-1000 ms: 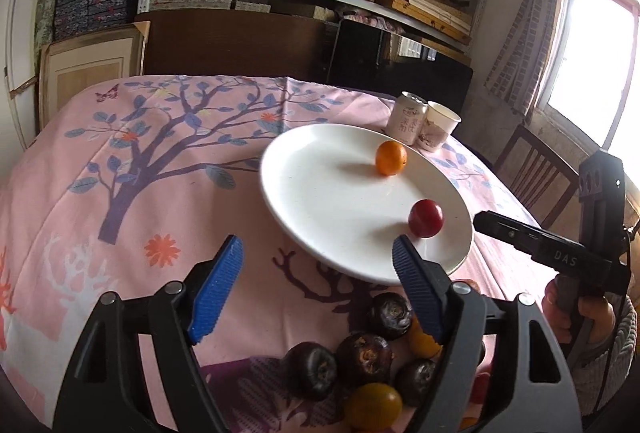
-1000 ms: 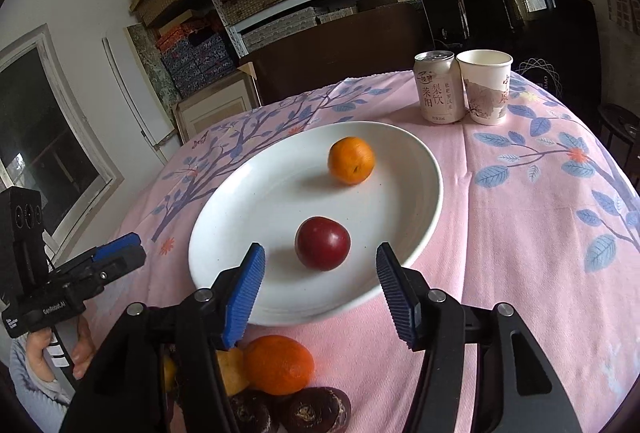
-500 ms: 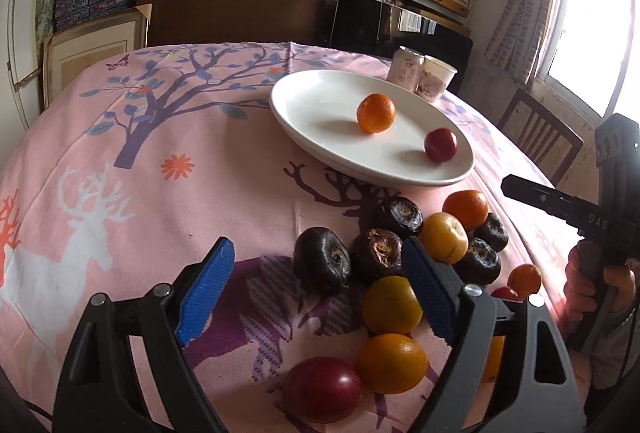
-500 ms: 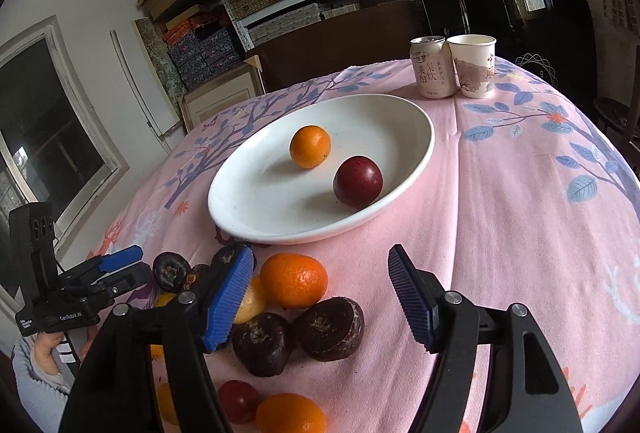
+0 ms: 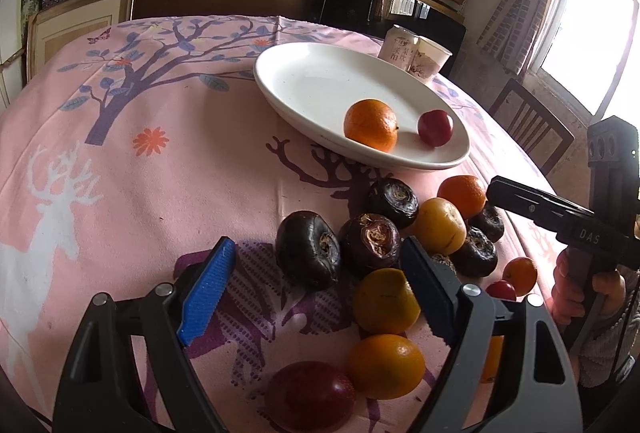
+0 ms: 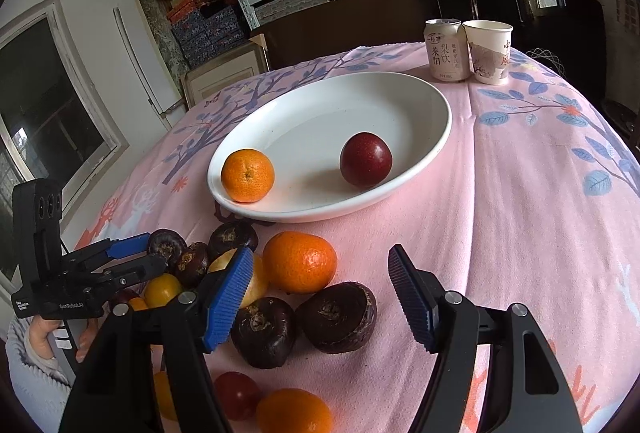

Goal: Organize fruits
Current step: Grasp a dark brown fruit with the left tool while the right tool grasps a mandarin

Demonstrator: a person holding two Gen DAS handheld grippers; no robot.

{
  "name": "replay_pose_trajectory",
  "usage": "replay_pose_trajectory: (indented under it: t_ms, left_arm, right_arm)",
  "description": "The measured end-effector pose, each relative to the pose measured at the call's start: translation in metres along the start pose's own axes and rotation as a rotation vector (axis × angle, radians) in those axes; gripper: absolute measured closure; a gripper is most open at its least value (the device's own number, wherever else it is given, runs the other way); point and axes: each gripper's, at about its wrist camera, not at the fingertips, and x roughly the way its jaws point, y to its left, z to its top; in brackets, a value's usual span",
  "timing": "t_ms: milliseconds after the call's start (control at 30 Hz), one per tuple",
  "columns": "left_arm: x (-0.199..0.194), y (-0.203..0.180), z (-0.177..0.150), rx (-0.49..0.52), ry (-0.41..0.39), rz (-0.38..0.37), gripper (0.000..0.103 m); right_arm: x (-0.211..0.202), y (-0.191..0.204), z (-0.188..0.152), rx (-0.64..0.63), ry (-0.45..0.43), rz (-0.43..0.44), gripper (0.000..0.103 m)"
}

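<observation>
A white plate (image 5: 312, 73) (image 6: 432, 109) holds an orange (image 5: 371, 124) (image 6: 248, 175) and a red plum (image 5: 435, 127) (image 6: 365, 159). A pile of loose fruit lies on the pink cloth in front of it: dark water chestnuts (image 5: 308, 250) (image 6: 338, 317), oranges (image 6: 299, 261), yellow fruits (image 5: 385, 300) and a red plum (image 5: 310, 397). My left gripper (image 5: 316, 285) is open and empty, low over the pile with a chestnut between its fingers. My right gripper (image 6: 322, 295) is open and empty above two chestnuts.
A drink can (image 6: 446, 49) and a paper cup (image 6: 489, 51) stand behind the plate. A wooden chair (image 5: 528, 129) is at the table's right side. Shelves with boxes fill the back wall. The right gripper also shows in the left wrist view (image 5: 496, 193).
Both grippers have pulled back from the plate and dropped toward the fruit pile. The pile now fills the near part of both views. Both stay open.
</observation>
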Motion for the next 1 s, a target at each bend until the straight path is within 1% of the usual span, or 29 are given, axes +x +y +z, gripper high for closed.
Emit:
replay_pose_trajectory:
  t_ms: [33,167,200,367,433,500,600,633,667,700,733,767,800,833,867,967,1000]
  left_arm:
    - [0.002,-0.001,0.0,0.001,0.008,-0.011,0.029]
    - [0.007,-0.001,0.002,-0.011,0.023,-0.052,0.033]
    - [0.008,-0.001,0.002,-0.015,0.027,-0.069,0.038]
    - [0.008,-0.001,0.002,-0.018,0.025,-0.076,0.044]
    - [0.008,-0.001,0.002,-0.02,0.02,-0.085,0.054]
    - [0.007,-0.001,0.003,-0.017,0.016,-0.096,0.06]
    - [0.007,-0.003,0.003,-0.007,0.015,-0.089,0.06]
    - [0.007,-0.003,0.003,-0.007,0.014,-0.089,0.06]
    - [0.007,-0.003,0.004,-0.008,0.014,-0.09,0.06]
    - [0.007,-0.003,0.004,-0.008,0.014,-0.09,0.06]
    - [0.007,-0.003,0.004,-0.008,0.014,-0.09,0.06]
    - [0.007,-0.003,0.004,-0.007,0.013,-0.09,0.06]
    - [0.006,-0.003,0.003,-0.006,0.011,-0.086,0.064]
    - [0.006,-0.003,0.003,-0.005,0.01,-0.083,0.069]
    - [0.006,-0.002,0.003,-0.006,0.009,-0.09,0.071]
    - [0.0,-0.002,0.003,-0.003,-0.008,-0.099,0.072]
    - [-0.001,-0.003,0.003,-0.001,-0.015,-0.107,0.075]
  right_arm:
    - [0.001,0.0,0.0,0.001,0.006,0.004,0.032]
    - [0.005,-0.002,0.0,0.013,0.024,0.027,0.032]
    - [0.007,-0.002,0.0,0.019,0.03,0.034,0.032]
    - [0.013,-0.001,0.0,0.028,0.054,0.059,0.032]
    - [0.015,0.002,0.001,0.012,0.057,0.05,0.033]
    - [0.019,0.006,0.003,-0.013,0.062,0.035,0.033]
    - [0.028,0.012,0.005,-0.048,0.084,0.013,0.034]
    - [0.029,0.012,0.006,-0.05,0.085,0.018,0.034]
    - [0.03,0.012,0.007,-0.053,0.088,0.025,0.035]
    - [0.03,0.012,0.008,-0.053,0.087,0.032,0.041]
    - [0.03,0.011,0.009,-0.053,0.087,0.042,0.049]
    - [0.03,0.01,0.009,-0.052,0.087,0.041,0.052]
    - [0.029,0.008,0.009,-0.046,0.087,0.038,0.058]
    - [0.029,0.006,0.009,-0.036,0.09,0.052,0.058]
    - [0.028,0.004,0.008,-0.026,0.091,0.065,0.058]
    - [0.022,0.004,0.007,-0.018,0.082,0.083,0.059]
    - [0.02,0.003,0.006,-0.013,0.078,0.088,0.059]
